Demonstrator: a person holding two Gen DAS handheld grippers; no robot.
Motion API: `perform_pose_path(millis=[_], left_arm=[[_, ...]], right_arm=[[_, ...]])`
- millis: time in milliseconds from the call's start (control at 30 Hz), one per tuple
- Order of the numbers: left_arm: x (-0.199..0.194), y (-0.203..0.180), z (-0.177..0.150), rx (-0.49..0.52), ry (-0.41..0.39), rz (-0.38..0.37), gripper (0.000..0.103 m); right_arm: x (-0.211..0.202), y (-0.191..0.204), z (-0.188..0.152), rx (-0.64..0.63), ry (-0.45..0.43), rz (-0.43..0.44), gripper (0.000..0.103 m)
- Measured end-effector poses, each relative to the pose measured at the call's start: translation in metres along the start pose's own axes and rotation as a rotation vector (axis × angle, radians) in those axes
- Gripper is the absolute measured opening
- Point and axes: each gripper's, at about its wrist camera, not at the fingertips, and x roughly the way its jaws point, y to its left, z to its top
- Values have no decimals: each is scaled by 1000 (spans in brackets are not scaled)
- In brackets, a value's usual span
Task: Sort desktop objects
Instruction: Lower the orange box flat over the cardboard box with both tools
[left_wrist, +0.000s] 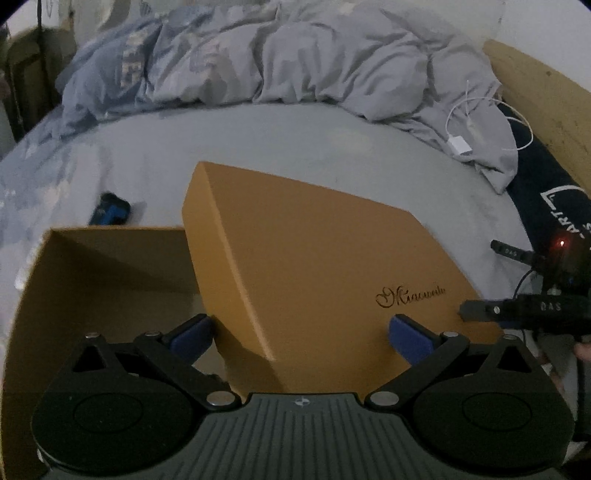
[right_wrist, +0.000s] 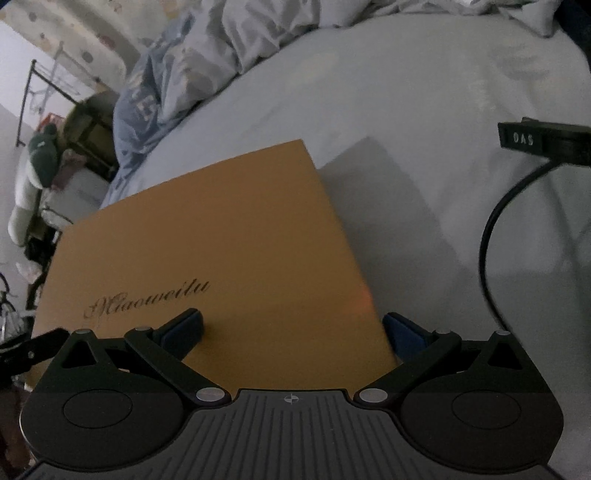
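Both the left gripper (left_wrist: 301, 334) and right gripper (right_wrist: 293, 330) had fingers spread wide, holding nothing, around the tilted tan cardboard lid (left_wrist: 314, 266) leaning over the open tan cardboard box (left_wrist: 110, 280) on the grey-sheeted bed (left_wrist: 295, 136).

The left gripper (left_wrist: 301, 334) has its blue-padded fingers (left_wrist: 192, 334) spread wide around the near corner of a tan box lid (left_wrist: 314, 258) printed with gold script — the lid is tilted, its left edge leaning over an open tan box (left_wrist: 110, 280). Beyond the box a small blue-and-black object (left_wrist: 110, 211) lies on the pale bedsheet (left_wrist: 295, 140). The right gripper (left_wrist: 524, 308) reaches in from the right — its tip is near the lid's edge. A white charging cable (left_wrist: 476, 125) rests on the rumpled grey duvet (left_wrist: 295, 62).
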Motion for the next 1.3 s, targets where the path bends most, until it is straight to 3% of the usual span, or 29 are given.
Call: perform_pose_path(millis=[433,833,1300], left_arm=[[-25,47,3,-42,13,-125,103],[-70,105,-14,-86,-54,-205,103],[-114,168,-28,-98,-126,-219,103]], right_arm=[[-38,70,-37,-68,-64,-89,103],[-66,174,-69,-193,-176,-192,103],[-64,275,-106,-283,-273,-246,103]])
